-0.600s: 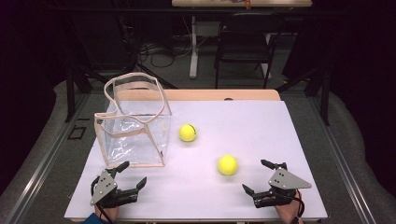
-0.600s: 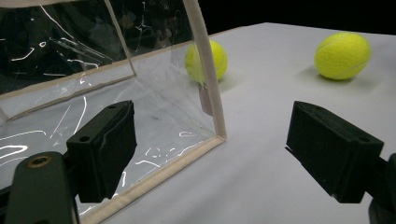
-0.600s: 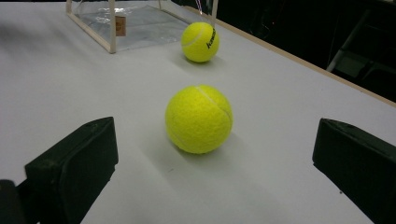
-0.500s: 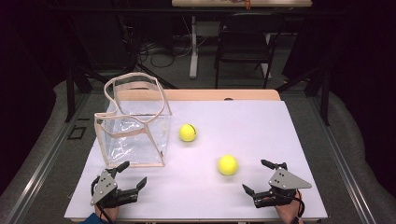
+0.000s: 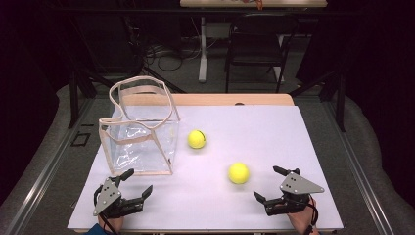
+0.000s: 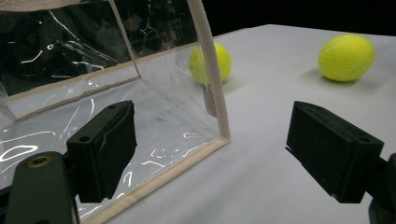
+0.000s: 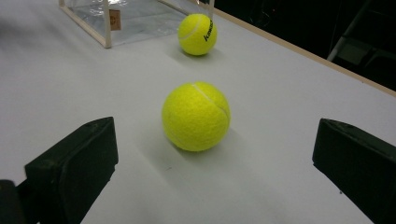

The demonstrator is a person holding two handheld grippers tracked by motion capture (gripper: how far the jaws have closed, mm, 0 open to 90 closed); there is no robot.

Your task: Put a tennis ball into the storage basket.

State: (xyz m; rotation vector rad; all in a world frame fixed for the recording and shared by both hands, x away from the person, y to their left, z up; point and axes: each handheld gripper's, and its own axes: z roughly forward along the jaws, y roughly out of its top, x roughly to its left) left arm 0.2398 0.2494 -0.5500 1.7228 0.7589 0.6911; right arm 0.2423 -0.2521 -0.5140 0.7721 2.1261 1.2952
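Observation:
A clear plastic bag (image 5: 139, 132) with beige trim stands open on the left of the white table (image 5: 274, 132). Two yellow tennis balls lie to its right: one (image 5: 196, 139) close to the bag, the other (image 5: 239, 173) nearer the front. My left gripper (image 5: 137, 181) rests open in front of the bag's front edge. In the left gripper view the bag's corner (image 6: 219, 93) stands between the open jaws of the left gripper (image 6: 219, 149). My right gripper (image 5: 266, 182) is open just right of the nearer ball. That ball (image 7: 196, 116) sits ahead of the right gripper (image 7: 212, 161), untouched.
The far ball (image 7: 197, 34) lies beside the bag's edge (image 7: 112, 18). A dark chair (image 5: 254, 44) and a table leg stand beyond the table's wooden far rim (image 5: 235, 99). Bare white surface spreads across the right half.

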